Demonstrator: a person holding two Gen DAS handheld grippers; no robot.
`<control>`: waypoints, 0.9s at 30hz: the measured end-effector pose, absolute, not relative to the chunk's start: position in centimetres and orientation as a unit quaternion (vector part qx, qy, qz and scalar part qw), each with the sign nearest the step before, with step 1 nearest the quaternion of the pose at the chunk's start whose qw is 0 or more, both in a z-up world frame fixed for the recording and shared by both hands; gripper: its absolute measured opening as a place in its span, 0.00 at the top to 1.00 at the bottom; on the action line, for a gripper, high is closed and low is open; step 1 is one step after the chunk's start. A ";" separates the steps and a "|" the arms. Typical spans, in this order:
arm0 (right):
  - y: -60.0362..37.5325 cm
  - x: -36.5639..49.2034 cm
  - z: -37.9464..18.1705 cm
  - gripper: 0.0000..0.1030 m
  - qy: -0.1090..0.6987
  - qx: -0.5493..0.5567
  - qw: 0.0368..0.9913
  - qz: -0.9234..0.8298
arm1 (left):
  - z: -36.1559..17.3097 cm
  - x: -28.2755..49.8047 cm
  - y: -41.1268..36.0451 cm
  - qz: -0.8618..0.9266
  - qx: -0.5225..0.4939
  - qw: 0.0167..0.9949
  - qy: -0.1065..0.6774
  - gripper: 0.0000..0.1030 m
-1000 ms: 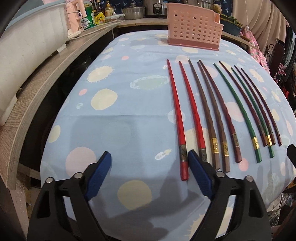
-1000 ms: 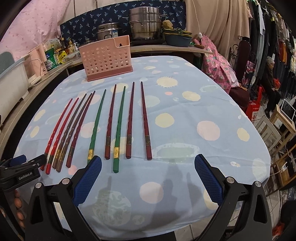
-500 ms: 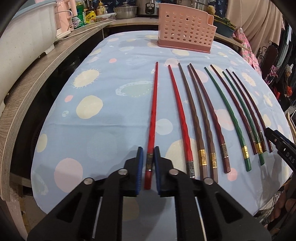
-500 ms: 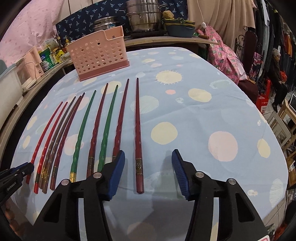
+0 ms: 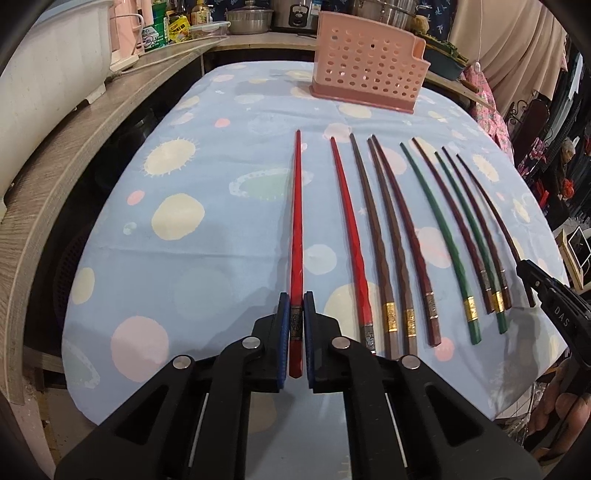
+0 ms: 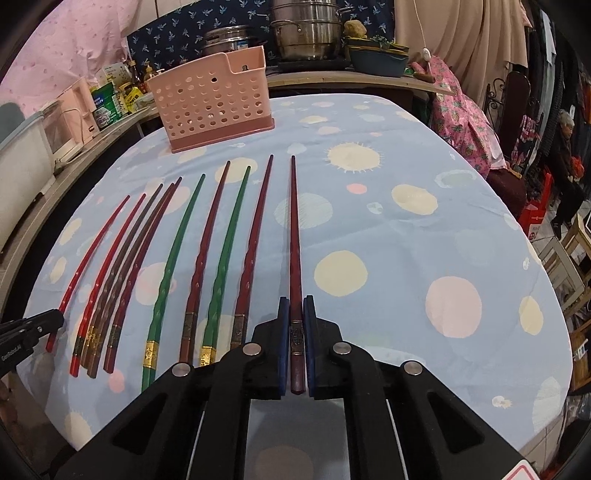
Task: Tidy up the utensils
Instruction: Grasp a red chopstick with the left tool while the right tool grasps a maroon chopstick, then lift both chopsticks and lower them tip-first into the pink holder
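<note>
Domestic kitchen corner: round table under a pale blue cloth [image 5: 207, 258] printed with cream and pink spots; wooden counter along the left and rear carrying bottles, packets and steel pots [image 6: 306, 35].

Far centre of cloth: pink perforated utensil basket [image 5: 365, 79], standing upright, well apart from the chopstick tips.

Row of ten chopsticks, thick ends toward the cameras, left to right:
- Bright red chopstick [image 5: 296, 236], leftmost, clamped at its banded thick end between the blue pads of the left gripper [image 5: 295, 325], whose jaws have just closed onto it.
- Second red chopstick [image 5: 351, 236], lying loose on the cloth.
- Two brown chopsticks [image 5: 384, 243] with gold bands, then a dark maroon one.
- Two green chopsticks [image 6: 173, 258] alternating with maroon ones.
- Outermost maroon chopstick [image 6: 294, 240], rightmost, pinched near its thick end by the right gripper [image 6: 295, 325], whose jaws have just closed tight on it.

Each gripper's black nose shows at the edge of the other's view.
</note>
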State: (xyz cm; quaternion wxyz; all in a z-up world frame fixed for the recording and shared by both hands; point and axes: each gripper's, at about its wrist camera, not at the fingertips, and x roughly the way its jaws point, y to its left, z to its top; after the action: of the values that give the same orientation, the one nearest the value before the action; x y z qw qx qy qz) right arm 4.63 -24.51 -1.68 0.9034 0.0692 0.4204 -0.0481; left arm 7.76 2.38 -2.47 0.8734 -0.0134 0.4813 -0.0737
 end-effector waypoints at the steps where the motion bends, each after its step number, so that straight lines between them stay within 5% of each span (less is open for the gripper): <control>1: -24.5 4.5 -1.1 0.93 0.416 0.072 0.905 -0.045 | -2.0 7.8 2.5 -0.075 -0.018 0.875 0.479 0.93; 27: -28.7 15.6 17.9 0.93 0.239 0.108 0.965 -0.004 | 19.3 20.6 3.0 -0.084 -0.065 0.949 0.295 0.93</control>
State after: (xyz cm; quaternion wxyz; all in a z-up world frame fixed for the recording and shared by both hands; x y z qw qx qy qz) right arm 15.56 -28.72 17.87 0.9650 0.1084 0.2389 -0.0036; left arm 20.60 3.02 19.28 0.9495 -0.0649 0.2953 -0.0842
